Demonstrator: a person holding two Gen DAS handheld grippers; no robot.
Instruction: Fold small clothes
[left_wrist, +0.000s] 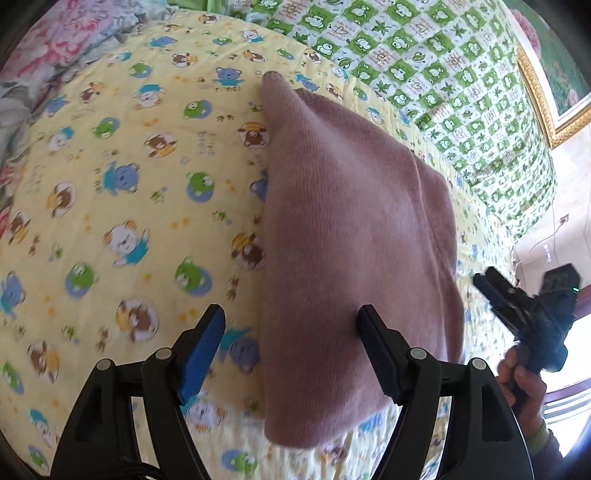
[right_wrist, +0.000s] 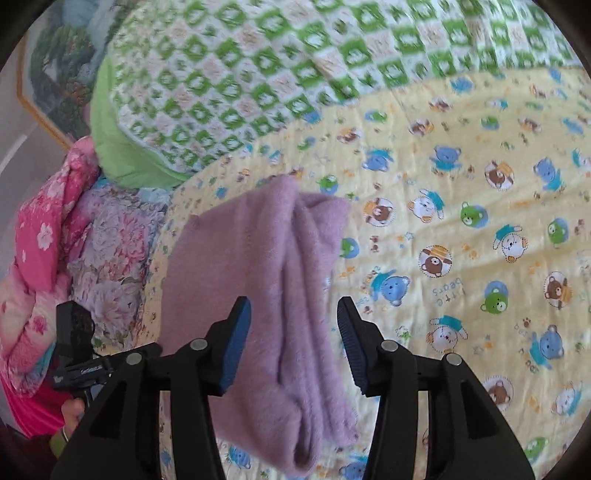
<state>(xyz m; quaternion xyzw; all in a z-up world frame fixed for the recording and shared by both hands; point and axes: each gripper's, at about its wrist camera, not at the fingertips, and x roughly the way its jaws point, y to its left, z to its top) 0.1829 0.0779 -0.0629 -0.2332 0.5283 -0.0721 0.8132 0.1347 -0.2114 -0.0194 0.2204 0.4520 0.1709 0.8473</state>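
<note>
We count one folded pink knit garment (left_wrist: 354, 236) lying on one yellow bear-print quilt (left_wrist: 122, 206). Far behind lies one green checked quilt (left_wrist: 436, 74), plus one framed picture (left_wrist: 546, 85). We see two grippers: left (left_wrist: 291, 325), right (right_wrist: 293, 317).

Your bed, covered by a yellow bear-print quilt (left_wrist: 122, 206), carries a folded mauve knitted garment (left_wrist: 354, 236), with a green-checked quilt (left_wrist: 443, 85) beyond.
</note>
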